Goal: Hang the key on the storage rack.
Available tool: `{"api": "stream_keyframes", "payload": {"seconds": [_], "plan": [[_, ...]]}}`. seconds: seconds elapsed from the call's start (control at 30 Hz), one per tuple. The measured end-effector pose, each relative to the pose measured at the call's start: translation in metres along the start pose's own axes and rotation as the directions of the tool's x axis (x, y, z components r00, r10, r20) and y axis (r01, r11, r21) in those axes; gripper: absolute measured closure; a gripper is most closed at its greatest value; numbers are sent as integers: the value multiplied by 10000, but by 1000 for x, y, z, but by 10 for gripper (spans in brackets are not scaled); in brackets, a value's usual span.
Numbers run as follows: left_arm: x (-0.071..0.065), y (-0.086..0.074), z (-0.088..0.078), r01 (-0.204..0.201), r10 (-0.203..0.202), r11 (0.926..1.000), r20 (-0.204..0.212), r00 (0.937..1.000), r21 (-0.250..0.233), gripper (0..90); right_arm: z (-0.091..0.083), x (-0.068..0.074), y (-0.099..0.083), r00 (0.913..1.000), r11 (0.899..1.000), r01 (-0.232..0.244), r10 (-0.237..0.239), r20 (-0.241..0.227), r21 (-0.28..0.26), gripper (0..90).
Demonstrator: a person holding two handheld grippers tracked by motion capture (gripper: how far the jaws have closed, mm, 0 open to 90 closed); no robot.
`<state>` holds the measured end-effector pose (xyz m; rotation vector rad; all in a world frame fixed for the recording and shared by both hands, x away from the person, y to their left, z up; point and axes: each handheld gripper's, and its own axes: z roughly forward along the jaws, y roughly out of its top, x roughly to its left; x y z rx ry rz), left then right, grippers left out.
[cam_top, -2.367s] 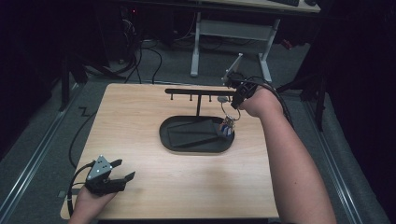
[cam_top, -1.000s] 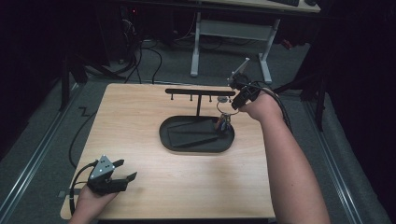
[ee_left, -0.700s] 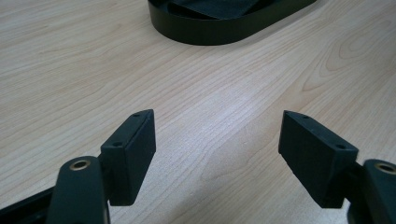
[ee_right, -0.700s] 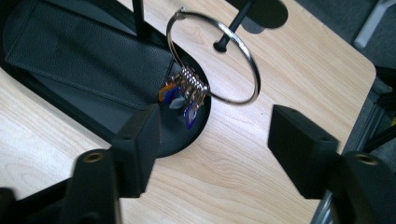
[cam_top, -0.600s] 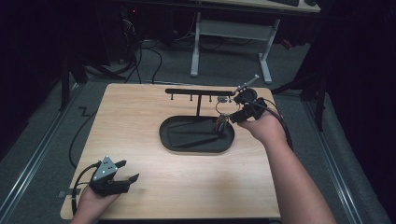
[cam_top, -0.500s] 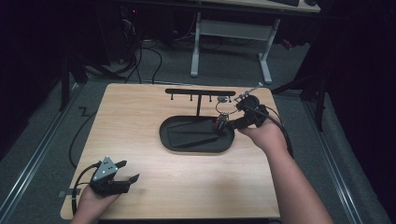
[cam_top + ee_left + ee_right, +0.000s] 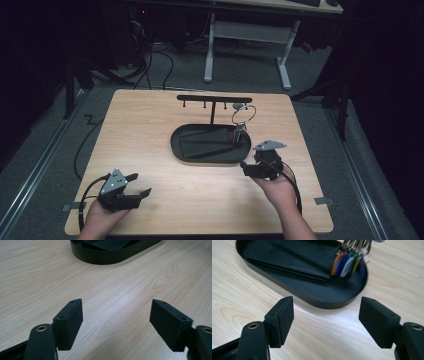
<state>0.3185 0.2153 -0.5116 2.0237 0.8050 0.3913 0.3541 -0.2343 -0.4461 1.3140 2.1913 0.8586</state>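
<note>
A bunch of keys with coloured tags [image 7: 239, 135] [image 7: 348, 261] hangs by its ring [image 7: 243, 115] from the right hook of a black T-shaped rack [image 7: 215, 99], its tips dangling into the right end of a black oval tray [image 7: 200, 156] [image 7: 312, 297]. My right gripper [image 7: 252, 162] [image 7: 325, 307] is just in front of the tray's near right rim. Its jaws have just been opening and stand wide with nothing between them. My left gripper [image 7: 140, 183] [image 7: 116, 312] rests open and empty near the front left of the table.
A flat black case [image 7: 287, 257] lies inside the tray. The tray's rim [image 7: 110, 257] appears far ahead in the left gripper view. The wooden table [image 7: 150, 130] has bare room to the left of and in front of the tray. Desk legs and cables stand beyond the far edge.
My right hand came away from the rack's right hook, moving down and toward the near side of the tray, jaws opened. The keys stayed hanging on the hook. The left hand kept still.
</note>
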Motion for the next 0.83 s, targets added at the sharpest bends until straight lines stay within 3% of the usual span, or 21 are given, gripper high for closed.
{"api": "stream_keyframes", "payload": {"seconds": [0.1, 0.3, 0.37, 0.43, 0.47, 0.57, 0.63, 0.83], "plan": [[-1, 0, 1, -54, 54, 10000, 53, 10000, 80, 269, 5, 6, -17, 9996, 9990, -169, 160, -222, -416, 286], [-3, -1, 1, -72, 72, 10000, 200, 9998, 6, 269, 10, 18, -56, 9996, 9930, -277, 265, -124, -1149, 245], [-4, -1, 1, 10, -8, 10000, 313, 9995, -89, 269, 5, 24, -76, 9984, 9858, -540, 560, 82, -1591, 229], [-6, -1, 0, 136, -128, 9997, 395, 9991, -199, 270, -4, 26, -91, 9974, 9804, -720, 726, -38, -1832, 195], [-7, -1, 1, 188, -178, 9996, 436, 9989, -226, 269, -9, 26, -92, 9980, 9778, -630, 606, -178, -2000, 172], [-10, 0, 4, 205, -194, 9996, 523, 9984, -204, 269, -15, 22, -99, 9989, 9680, -227, 321, 334, -2500, 172], [-12, 0, 7, 219, -212, 9997, 534, 9984, -141, 270, -11, 17, -99, 9987, 9714, -385, 455, 248, -2344, 172], [-15, -1, 6, 68, -64, 9999, 484, 9988, -91, 267, -9, 17, -98, 9978, 9647, -607, 652, 90, -2563, 173]]}}
